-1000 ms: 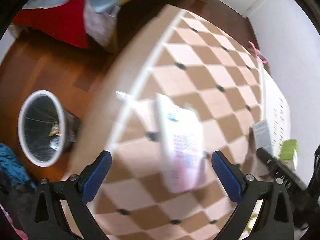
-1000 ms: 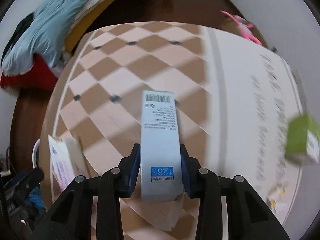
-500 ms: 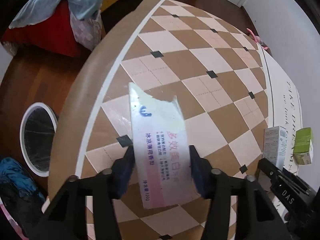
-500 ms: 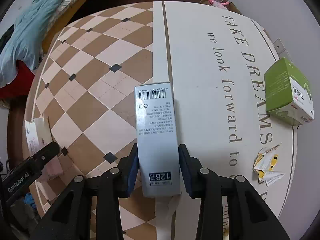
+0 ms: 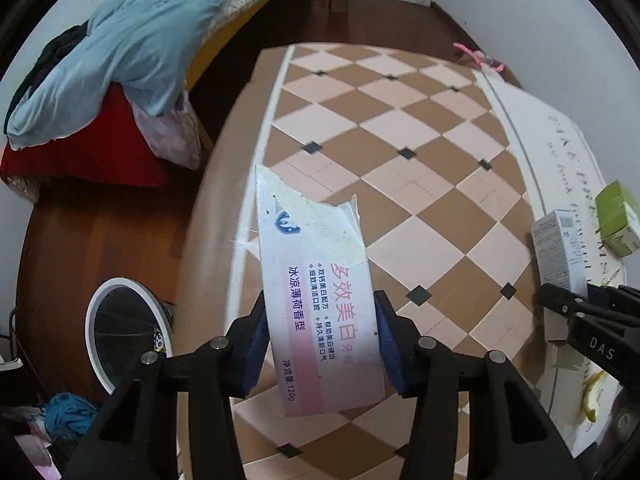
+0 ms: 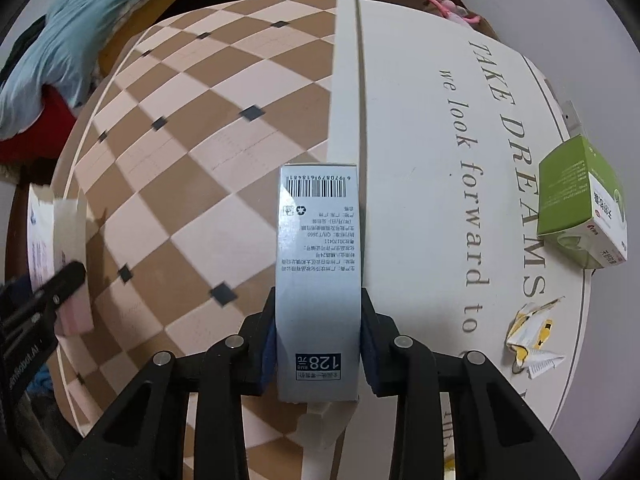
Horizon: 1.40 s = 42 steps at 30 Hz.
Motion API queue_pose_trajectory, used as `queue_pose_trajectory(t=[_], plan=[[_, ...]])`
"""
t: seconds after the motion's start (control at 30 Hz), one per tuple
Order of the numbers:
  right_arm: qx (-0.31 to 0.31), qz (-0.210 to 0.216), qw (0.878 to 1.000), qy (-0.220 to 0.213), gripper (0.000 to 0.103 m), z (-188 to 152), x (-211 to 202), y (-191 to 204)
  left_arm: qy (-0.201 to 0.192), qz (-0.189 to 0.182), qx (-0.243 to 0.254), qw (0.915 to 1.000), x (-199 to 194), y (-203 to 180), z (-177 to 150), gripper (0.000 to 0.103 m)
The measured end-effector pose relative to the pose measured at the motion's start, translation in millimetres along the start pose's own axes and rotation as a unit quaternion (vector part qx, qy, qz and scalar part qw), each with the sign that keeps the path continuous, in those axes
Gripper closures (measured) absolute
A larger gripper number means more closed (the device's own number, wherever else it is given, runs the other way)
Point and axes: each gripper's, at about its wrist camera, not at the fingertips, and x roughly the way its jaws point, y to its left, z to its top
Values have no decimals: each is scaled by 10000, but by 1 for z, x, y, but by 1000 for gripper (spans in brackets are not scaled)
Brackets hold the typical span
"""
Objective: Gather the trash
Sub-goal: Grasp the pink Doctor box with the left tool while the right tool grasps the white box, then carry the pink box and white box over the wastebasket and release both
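Observation:
My left gripper is shut on a torn white and pink toothpaste box and holds it above the checkered table. My right gripper is shut on a tall grey box with a barcode, above the table. That grey box also shows at the right of the left wrist view. A white-rimmed trash bin stands on the floor left of the table. A green box and a crumpled yellow and white wrapper lie on the table's white part.
A bed with a blue blanket and red cover stands beyond the table. A pink object lies at the table's far edge. Blue cloth lies on the wooden floor near the bin.
My left gripper closed on the toothpaste box and lifted it off the table. My right gripper kept hold of the grey box and swung toward the white part of the table.

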Motion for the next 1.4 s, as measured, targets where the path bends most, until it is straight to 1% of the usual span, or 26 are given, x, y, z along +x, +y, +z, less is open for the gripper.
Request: queue_pose_trajectory(t=[0.1, 0.17, 0.23, 0.3, 0.37, 0.43, 0.57, 0.6, 0.63, 0.7, 0.77, 0.8, 0.83, 0.87, 0.9, 0.97, 1.0, 1.03, 1.1, 1.17, 1.23, 1.27, 1.33, 1.37, 1.4], plan=[[47, 173, 9998, -112, 67, -5, -10, 2, -279, -64, -99, 9995, -25, 13, 2, 58], [57, 290, 9993, -232, 67, -8, -22, 9, -439, -130, -206, 9987, -39, 31, 5, 58], [34, 440, 9983, -375, 67, -6, -37, 20, -646, -183, -338, 9972, -59, 47, 6, 58], [-53, 585, 9967, -555, 67, -7, -55, 39, -848, -168, -441, 9953, -77, 66, 7, 58], [-198, 739, 9943, -741, 67, -9, -74, 65, -1018, -136, -573, 9931, -94, 88, 6, 58], [-351, 869, 9919, -861, 67, -4, -83, 94, -1154, -84, -738, 9905, -109, 116, 2, 58], [-768, 1192, 9845, -1029, 67, -5, -105, 157, -1291, 93, -1057, 9859, -131, 176, -12, 58], [-901, 1291, 9818, -1058, 67, -5, -109, 181, -1295, 147, -1128, 9850, -133, 190, -16, 58], [-961, 1350, 9805, -1058, 67, -6, -111, 195, -1291, 207, -1227, 9838, -134, 206, -21, 58], [-1166, 1516, 9764, -1006, 67, -7, -106, 240, -1226, 345, -1412, 9817, -132, 242, -32, 58], [-1310, 1616, 9738, -918, 67, -12, -98, 273, -1061, 436, -1649, 9796, -122, 278, -45, 58], [-1397, 1683, 9723, -828, 67, -15, -90, 295, -889, 448, -1833, 9780, -111, 302, -53, 58], [-1459, 1735, 9711, -747, 67, -17, -83, 311, -793, 453, -1952, 9765, -104, 315, -59, 58], [-1567, 1764, 9697, -632, 67, -20, -71, 336, -650, 439, -2104, 9745, -93, 332, -66, 58], [-1637, 1775, 9690, -527, 67, -23, -61, 354, -455, 415, -2244, 9726, -78, 348, -73, 58], [-1712, 1828, 9676, -306, 67, -30, -41, 380, -88, 253, -2518, 9674, -48, 373, -86, 58], [-1783, 1803, 9672, -150, 67, -33, -27, 398, 60, 230, -2654, 9638, -35, 384, -91, 57], [-1814, 1790, 9670, -54, 67, -34, -16, 409, 199, 131, -2754, 9610, -22, 394, -96, 54], [-1893, 1742, 9662, 182, 67, -37, 8, 435, 499, -177, -2960, 9537, 2, 409, -102, 54], [-1938, 1696, 9657, 339, 67, -37, 27, 453, 698, -369, -3097, 9476, 21, 416, -104, 53], [-2000, 1609, 9654, 461, 67, -38, 44, 471, 845, -320, -3140, 9451, 33, 422, -104, 52], [-2030, 1599, 9648, 486, 67, -38, 49, 474, 847, -303, -3158, 9446, 33, 425, -108, 48], [-2078, 1614, 9632, 557, 67, -39, 58, 485, 785, -210, -3239, 9426, 32, 428, -113, 11], [-2087, 1649, 9621, 599, 66, -39, 64, 491, 739, -146, -3290, 9413, 32, 429, -115, 6], [-2068, 1640, 9625, 618, 66, -39, 69, 492, 695, -62, -3323, 9406, 30, 431, -119, 4]])
